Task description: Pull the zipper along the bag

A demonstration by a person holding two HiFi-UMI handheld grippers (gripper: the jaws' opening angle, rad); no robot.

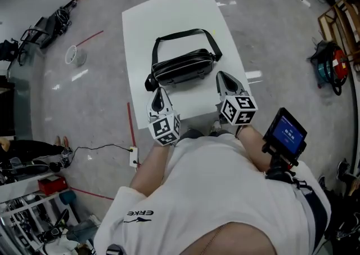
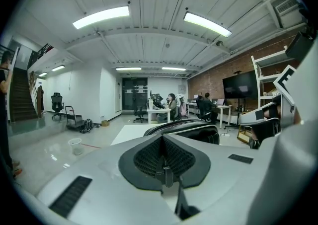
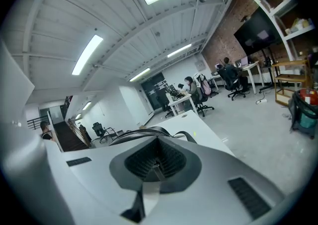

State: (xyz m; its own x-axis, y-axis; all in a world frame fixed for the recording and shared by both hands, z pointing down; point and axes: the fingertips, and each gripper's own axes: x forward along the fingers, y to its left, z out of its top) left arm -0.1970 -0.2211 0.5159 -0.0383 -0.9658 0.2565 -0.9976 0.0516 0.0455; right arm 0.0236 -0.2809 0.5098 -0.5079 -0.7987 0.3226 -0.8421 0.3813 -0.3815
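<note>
The bag (image 1: pixel 183 68) is laid flat at the middle of the table (image 1: pixel 169 17), untouched. The left gripper (image 1: pixel 160 92) and right gripper (image 1: pixel 221 76) are held just short of it, jaws pressed together on nothing. The whole pull is judged left to do.

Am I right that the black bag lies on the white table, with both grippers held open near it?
Not quite: the grippers are shut, not open. The two gripper views show the jaws of the left gripper and the right gripper pressed together on nothing. The black bag does lie on the white table with both near it.
</note>
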